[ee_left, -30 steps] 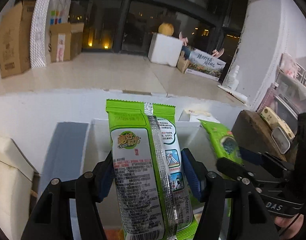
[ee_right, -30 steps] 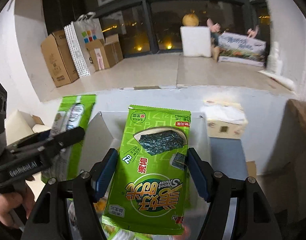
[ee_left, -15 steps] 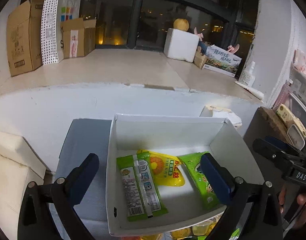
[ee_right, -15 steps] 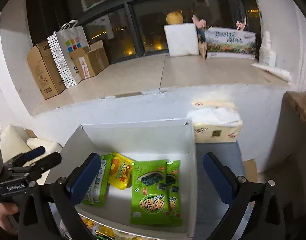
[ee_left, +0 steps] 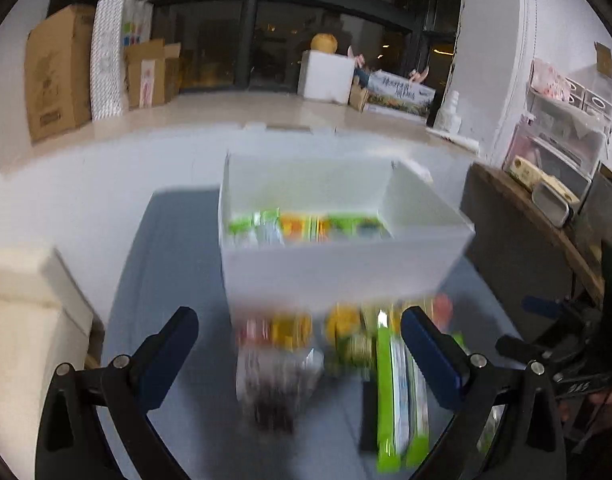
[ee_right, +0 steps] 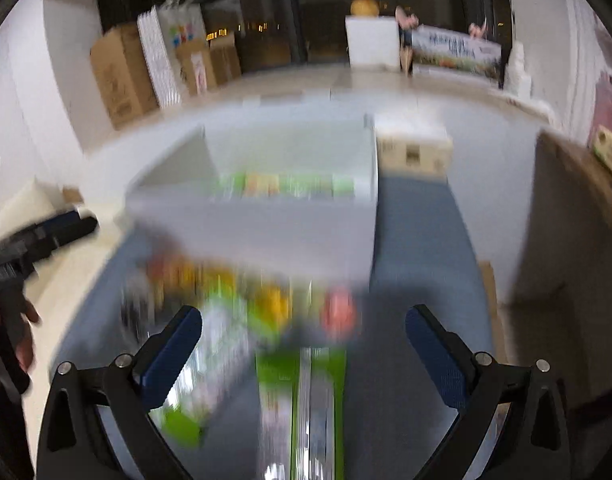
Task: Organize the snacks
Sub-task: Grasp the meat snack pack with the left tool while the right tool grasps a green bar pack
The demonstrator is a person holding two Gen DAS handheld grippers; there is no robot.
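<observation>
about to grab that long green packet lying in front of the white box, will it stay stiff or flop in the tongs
The long green packet looks like thin foil wrap lying flat, so it will probably bend at its free ends. It seems light for its size. The glossy film may slip between the open right tongs. Blur hides finer detail.

Glossy green plastic-film snack packet lies in front of the smooth matt white cardboard box, on a matt blue-grey tabletop.

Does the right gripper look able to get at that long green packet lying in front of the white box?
Probably yes. The right gripper is open and the green packet lies flat between its fingers, nothing covering it, though the view is blurred.
</observation>
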